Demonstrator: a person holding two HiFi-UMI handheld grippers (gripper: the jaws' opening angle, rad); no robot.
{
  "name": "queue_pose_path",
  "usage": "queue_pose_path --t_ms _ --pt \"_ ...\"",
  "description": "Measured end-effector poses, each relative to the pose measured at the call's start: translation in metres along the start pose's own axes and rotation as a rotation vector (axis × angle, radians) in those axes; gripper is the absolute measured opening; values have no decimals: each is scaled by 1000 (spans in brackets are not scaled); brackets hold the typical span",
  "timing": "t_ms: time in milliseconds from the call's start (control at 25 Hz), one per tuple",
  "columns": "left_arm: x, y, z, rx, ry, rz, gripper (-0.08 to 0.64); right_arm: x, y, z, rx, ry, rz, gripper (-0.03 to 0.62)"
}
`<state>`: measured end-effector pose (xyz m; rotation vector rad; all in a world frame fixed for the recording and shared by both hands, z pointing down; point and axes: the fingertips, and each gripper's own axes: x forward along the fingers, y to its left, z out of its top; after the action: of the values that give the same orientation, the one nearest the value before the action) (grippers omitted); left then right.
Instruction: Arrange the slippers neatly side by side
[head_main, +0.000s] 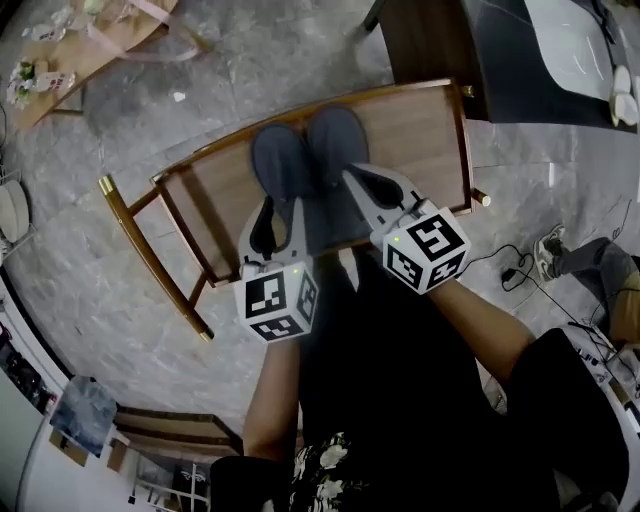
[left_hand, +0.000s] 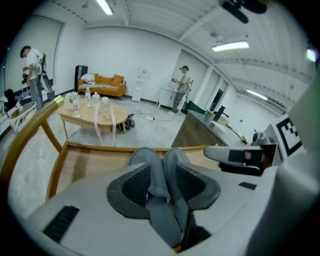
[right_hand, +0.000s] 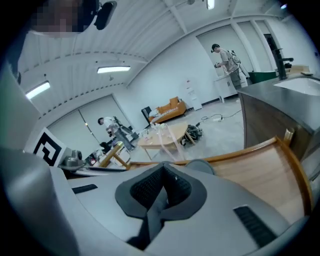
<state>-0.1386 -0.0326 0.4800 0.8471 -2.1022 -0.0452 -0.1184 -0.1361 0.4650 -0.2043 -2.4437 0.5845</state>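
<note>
Left tool has its jaws spread wide and gripping nothing, and the left gripper view looks straight through the gap at both slippers. Right tool is closed, pad against pad, with nothing caught in it. It sits over the right side of the pair. The left slipper and right slipper, both grey, lie side by side and touching along their inner edges, toes pointing away from the person. They rest on the wooden surface, inside its raised rim, with grey stone floor all around it.
</note>
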Motion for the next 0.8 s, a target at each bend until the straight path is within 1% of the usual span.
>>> queue_pose_path --t_ms 40,80,120,200,400,480,600,680,720,800 --pt "-11 -3 10 29 -38 1 119 -7 8 10 -8 -19 14 -2" --pt "-23 -7 22 69 -82 2 42 -14 16 20 -23 -41 28 -2" --pt "-34 -13 36 113 -128 4 11 -22 24 31 -43 -64 36 -2" --pt "-56 -29 67 188 -217 3 3 -42 38 53 -86 -112 37 -2" --pt "-114 -56 139 263 -417 -16 2 -94 70 120 -209 -278 25 -2" --pt "-141 -62 170 294 -514 8 2 -118 78 146 -271 -349 12 -2" --pt "-180 -68 206 354 -643 63 2 -151 79 179 -382 -435 -49 -2" --pt "-197 -69 219 402 -696 87 2 -164 76 197 -410 -479 -95 -2" --pt "-202 -68 223 412 -712 97 2 -168 77 204 -426 -499 -114 -2" --pt "-211 -63 228 391 -730 106 2 -175 83 217 -474 -537 -142 -2"
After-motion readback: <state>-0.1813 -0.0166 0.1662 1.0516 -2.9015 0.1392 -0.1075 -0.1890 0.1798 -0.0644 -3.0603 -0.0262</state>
